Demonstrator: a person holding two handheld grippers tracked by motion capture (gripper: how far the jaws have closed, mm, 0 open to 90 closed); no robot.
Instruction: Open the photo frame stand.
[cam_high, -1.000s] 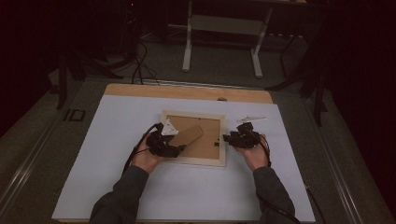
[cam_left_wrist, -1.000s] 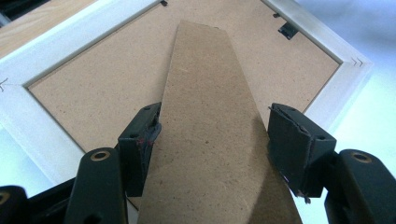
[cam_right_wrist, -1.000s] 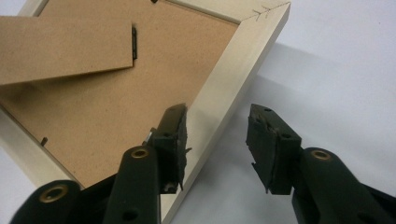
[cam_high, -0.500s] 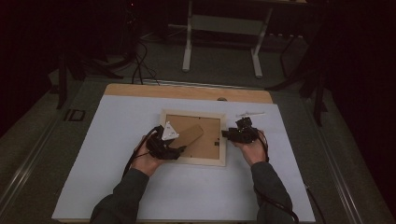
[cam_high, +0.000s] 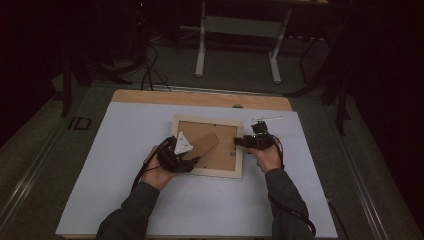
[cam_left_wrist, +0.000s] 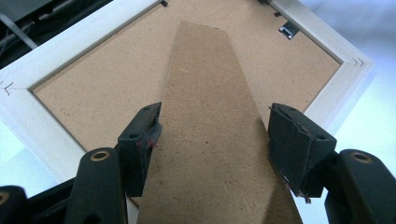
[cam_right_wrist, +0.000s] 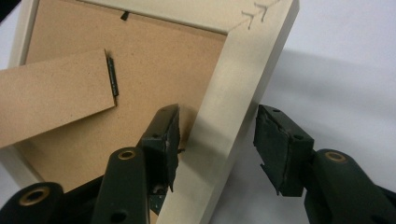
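Note:
A pale wooden picture frame lies face down on the white table, its brown backing board up. From the board a cardboard stand rises at an angle. My left gripper is at the frame's near left corner. In the left gripper view it is shut on the stand, a pad against each long edge. My right gripper straddles the frame's right rail. Its jaws have just been opening and now stand open, with a gap beside the right pad.
The white sheet covers a wooden tabletop whose far edge shows bare. A small white strip lies just beyond the right hand. Metal stand legs and cables sit on the dark floor past the table.
The right gripper has edged slightly toward the frame's right rail. The left hand and the frame have stayed in place.

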